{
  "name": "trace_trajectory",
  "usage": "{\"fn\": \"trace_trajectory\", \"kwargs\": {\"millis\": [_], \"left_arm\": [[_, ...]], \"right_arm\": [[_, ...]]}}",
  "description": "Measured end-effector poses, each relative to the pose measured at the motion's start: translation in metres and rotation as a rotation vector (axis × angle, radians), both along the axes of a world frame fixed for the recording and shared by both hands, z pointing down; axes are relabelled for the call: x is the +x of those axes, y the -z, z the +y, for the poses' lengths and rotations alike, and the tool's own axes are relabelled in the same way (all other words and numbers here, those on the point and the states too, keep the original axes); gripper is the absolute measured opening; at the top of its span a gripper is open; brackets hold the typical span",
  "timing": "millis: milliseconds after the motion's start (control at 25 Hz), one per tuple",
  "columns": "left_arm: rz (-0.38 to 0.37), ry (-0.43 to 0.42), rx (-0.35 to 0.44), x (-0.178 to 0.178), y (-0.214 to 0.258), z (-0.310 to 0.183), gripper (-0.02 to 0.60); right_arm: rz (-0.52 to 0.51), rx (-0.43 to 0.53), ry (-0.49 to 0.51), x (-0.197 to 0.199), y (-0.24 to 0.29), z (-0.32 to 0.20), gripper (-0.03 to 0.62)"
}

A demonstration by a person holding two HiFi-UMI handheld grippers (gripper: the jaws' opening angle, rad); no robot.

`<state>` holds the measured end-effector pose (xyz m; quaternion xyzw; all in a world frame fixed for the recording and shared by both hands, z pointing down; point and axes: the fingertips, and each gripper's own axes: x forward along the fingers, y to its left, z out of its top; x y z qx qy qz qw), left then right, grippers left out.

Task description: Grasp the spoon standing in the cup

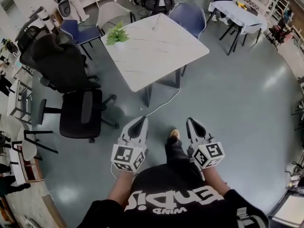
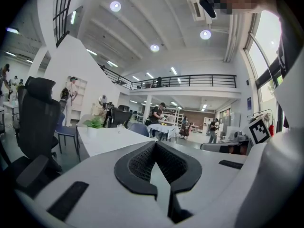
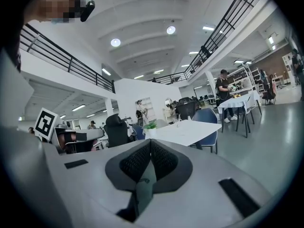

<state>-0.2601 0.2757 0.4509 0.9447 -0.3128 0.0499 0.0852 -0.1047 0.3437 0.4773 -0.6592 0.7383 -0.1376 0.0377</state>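
Observation:
In the head view the white marble-look table (image 1: 156,56) stands a few steps ahead of me. A thin spoon leans in a small clear cup (image 1: 155,23) near the table's far edge. A potted green plant (image 1: 117,33) sits at its far left corner. My left gripper (image 1: 143,119) and right gripper (image 1: 190,120) are held low over the grey floor, side by side, far short of the table. Both are shut with nothing between the jaws. In the left gripper view the tips (image 2: 155,142) meet; in the right gripper view the tips (image 3: 150,140) meet, with the table (image 3: 190,129) beyond.
Two black office chairs (image 1: 78,112) stand left of the table. A blue chair (image 1: 189,14) and a grey chair (image 1: 113,11) are behind it. A cloth-covered table (image 1: 235,12) stands at the far right. A cable (image 1: 161,103) runs over the floor under the table.

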Motion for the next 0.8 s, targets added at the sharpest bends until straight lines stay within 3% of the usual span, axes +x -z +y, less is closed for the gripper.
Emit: {"fn": "trace_trajectory", "kwargs": {"millis": [480,800], "left_arm": [[-0.016,0.007,0.004,0.059,0.020,-0.075,0.014],[-0.030,0.059,0.007,0.094,0.031,-0.125,0.014]], "right_arm": [[-0.025,-0.018,0.014,0.057,0.012,-0.075,0.012],[-0.032,-0.014,0.065,0.097,0.021,-0.136,0.012]]}}
